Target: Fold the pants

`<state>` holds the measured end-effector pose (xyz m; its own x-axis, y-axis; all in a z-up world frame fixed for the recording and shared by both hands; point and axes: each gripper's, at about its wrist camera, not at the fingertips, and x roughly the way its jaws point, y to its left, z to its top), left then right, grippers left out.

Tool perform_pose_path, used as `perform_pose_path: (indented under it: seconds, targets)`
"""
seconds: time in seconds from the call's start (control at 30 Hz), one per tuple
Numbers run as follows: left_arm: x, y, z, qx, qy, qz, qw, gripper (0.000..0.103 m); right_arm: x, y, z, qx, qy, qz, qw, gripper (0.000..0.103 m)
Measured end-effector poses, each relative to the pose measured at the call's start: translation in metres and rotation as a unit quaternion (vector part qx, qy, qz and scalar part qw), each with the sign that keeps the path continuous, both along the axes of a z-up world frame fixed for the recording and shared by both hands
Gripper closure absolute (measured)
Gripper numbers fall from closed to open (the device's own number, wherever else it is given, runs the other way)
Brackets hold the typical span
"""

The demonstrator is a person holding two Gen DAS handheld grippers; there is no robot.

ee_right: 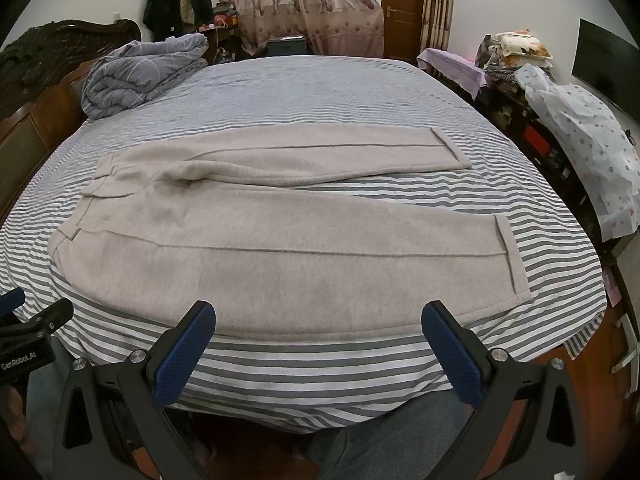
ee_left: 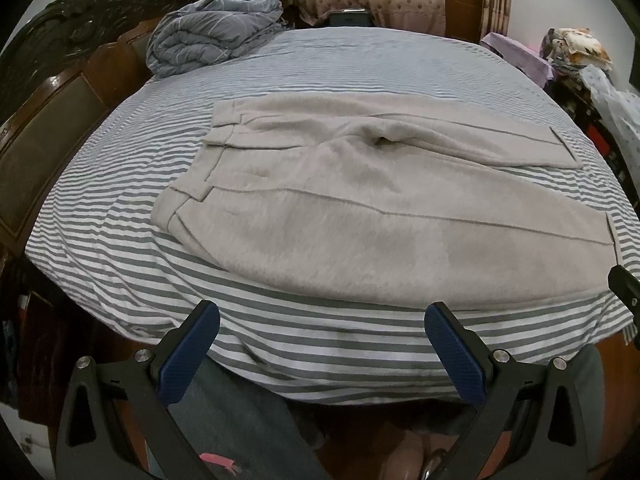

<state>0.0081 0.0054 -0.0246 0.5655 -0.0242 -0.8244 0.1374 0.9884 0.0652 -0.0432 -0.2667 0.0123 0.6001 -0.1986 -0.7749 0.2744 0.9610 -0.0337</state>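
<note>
Beige pants lie flat and spread on the striped bed, waistband to the left, two legs running right; they also show in the right wrist view. The near leg's cuff lies at the right, the far leg's cuff behind it. My left gripper is open and empty, hovering at the bed's near edge in front of the pants. My right gripper is open and empty, just short of the near leg's lower edge. The left gripper's body shows at the right view's left edge.
The striped sheet covers the bed. A folded blue-grey duvet sits at the far left by the dark wooden headboard. Piled cloths and a covered cabinet stand along the right side. My legs are below the bed edge.
</note>
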Motion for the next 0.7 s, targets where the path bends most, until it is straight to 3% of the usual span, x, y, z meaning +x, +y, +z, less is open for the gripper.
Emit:
perform_pose_path:
  seconds: [0.7]
  targets:
    - [0.006,0.007,-0.011,0.003,0.004,0.000,1.0000,0.001,0.006,0.007,-0.013,-0.005,0.032,0.012,0.999,0.001]
